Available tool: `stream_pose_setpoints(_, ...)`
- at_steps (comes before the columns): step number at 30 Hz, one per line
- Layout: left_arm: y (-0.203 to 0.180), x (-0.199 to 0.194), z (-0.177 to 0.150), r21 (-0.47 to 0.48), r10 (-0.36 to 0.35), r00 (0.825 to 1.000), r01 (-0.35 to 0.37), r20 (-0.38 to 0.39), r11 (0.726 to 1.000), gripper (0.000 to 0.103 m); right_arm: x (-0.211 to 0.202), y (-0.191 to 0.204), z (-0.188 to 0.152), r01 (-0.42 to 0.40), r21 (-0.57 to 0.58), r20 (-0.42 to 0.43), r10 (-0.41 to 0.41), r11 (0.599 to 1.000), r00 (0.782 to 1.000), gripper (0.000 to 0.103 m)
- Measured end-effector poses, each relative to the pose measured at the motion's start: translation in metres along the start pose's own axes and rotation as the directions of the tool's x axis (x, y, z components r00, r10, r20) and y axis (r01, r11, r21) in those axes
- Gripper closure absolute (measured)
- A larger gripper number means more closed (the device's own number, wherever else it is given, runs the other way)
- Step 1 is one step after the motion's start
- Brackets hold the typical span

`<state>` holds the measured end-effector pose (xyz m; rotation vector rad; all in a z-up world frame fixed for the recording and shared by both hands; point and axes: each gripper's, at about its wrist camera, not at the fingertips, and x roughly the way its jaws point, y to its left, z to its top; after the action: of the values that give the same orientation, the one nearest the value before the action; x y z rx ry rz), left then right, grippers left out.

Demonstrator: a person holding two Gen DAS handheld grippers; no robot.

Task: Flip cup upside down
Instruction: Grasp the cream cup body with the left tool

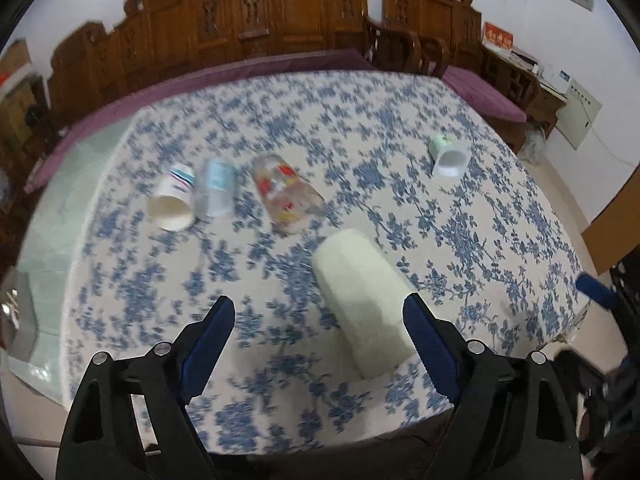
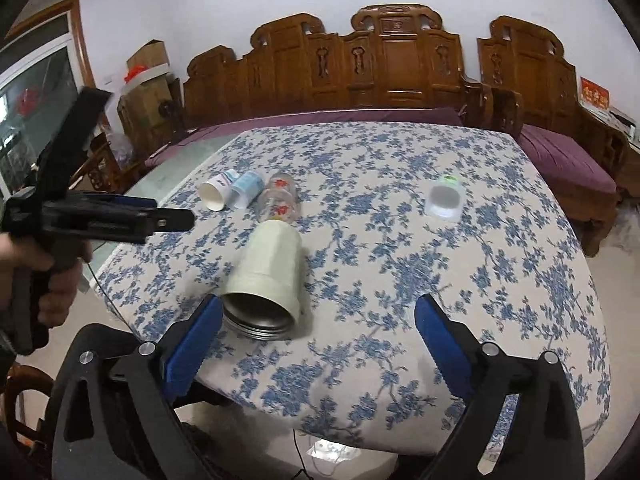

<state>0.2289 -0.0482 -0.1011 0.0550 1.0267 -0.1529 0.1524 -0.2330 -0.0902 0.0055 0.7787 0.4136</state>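
Note:
A pale green cup (image 1: 366,300) (image 2: 268,272) with a metal-lined mouth lies on its side near the table's front edge, mouth toward me. My left gripper (image 1: 318,310) is open above the table, its right finger next to the cup. It also shows from the side in the right wrist view (image 2: 160,216). My right gripper (image 2: 318,312) is open and empty, its left finger close to the cup's mouth. A white paper cup (image 1: 172,204) (image 2: 216,192), a blue-labelled clear cup (image 1: 214,194) (image 2: 246,190) and a glass with red print (image 1: 286,196) (image 2: 280,200) lie on their sides. A small clear cup with a green base (image 1: 448,156) (image 2: 444,196) also lies farther right.
The table has a blue floral cloth (image 1: 400,120) (image 2: 400,264). A carved wooden bench with purple cushions (image 1: 280,20) (image 2: 384,72) stands behind it. A hand holds the left gripper's handle (image 2: 52,276) at the left.

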Motion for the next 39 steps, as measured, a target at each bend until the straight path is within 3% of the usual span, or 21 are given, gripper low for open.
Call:
stream_pose_setpoints(7,-0.011,0.052,0.017,-0.063,-0.022,0.994,0.015,-0.104,0.998,0.022,0.013,-0.018,-0.006,0.020,0.014,-0.021,-0.020,1.000,1.000,0.005)
stream_pose_setpoints(13,-0.014,0.094,0.023,-0.125,-0.028,0.979,0.002,-0.203,0.992,0.022,0.012,-0.027,-0.004,0.015,0.034,-0.011,-0.015,0.999,1.000,0.005)
stream_pose_setpoints(25,-0.016,0.126,0.031,-0.191,-0.083,0.952,0.026,-0.296,0.981,0.022,0.004,-0.029,0.000,0.007,0.041,0.011,-0.007,0.999,1.000,0.005)
stream_pose_setpoints(35,-0.016,0.146,0.035,-0.165,-0.065,0.924,0.002,-0.378,0.986,0.023,0.001,-0.033,0.001,0.001,0.050,0.016,-0.002,0.999,1.000,0.005)
stream_pose_setpoints(39,-0.015,0.145,0.035,-0.159,-0.064,0.928,0.005,-0.368,0.987,0.031,0.001,-0.032,0.001,-0.004,0.047,0.016,0.003,0.999,1.000,0.005)
